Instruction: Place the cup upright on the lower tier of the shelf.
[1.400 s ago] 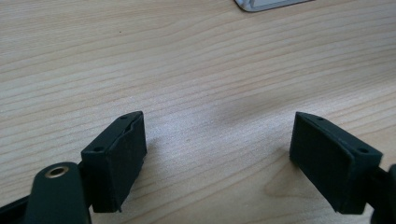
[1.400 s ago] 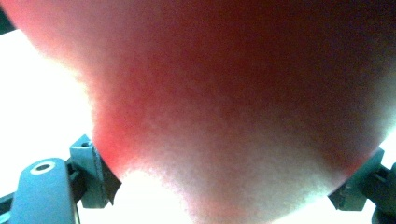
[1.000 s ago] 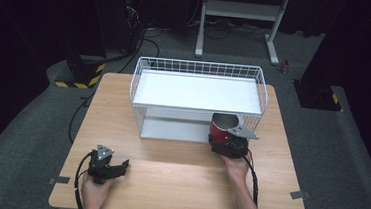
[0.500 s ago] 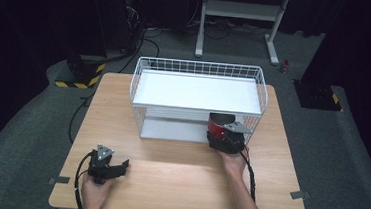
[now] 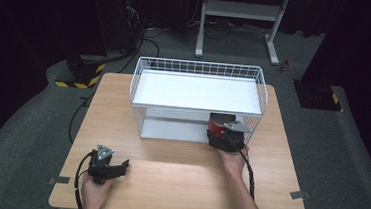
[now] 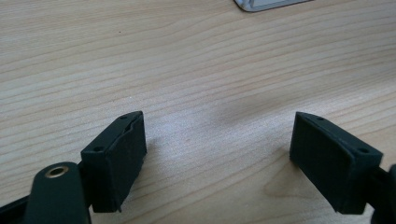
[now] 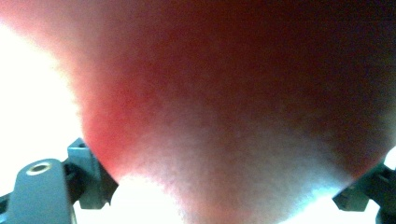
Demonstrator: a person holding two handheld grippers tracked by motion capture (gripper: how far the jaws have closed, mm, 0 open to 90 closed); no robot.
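Right now, rt gripper point(image 5: 220, 131) at the near rt end of the rack's lower shelf point(image 5: 171, 129), jaws pointing in under the upper tray point(image 5: 199, 90). Between the jaws: red cup point(image 7: 243, 93). Jaws just been opening a bit, cup spanning the gap from one to the other. Can't tell whether the pads press on it or only stand beside it. Too blurred and too close in the rt gripper view: red surface across nearly the whole pic, glare to the left, black jaw tips low at both edges.

From the high view, more context: cup upright, rim just visible past the gripper's grey plate, standing on or just above the lower shelf, inside the white wire rack point(image 5: 199, 65). Seen from above, contact betw cup and shelf hidden by the gripper body. Rt hand point(image 5: 232, 161) behind the gripper, forearm coming in from the bottom edge, cable point(image 5: 248, 174) trailing alongside the wrist.

Further out, left gripper point(image 6: 217, 135) wide open, nothing betw the jaws, low over bare wood. Left gripper view: both pads clear, wood grain of the table point(image 6: 187, 56) in the gap, plus a white corner of the rack base at the top edge. High view: same gripper near the front left of the table, well apart from the rack and the cup, left hand point(image 5: 95, 190) around its back end.
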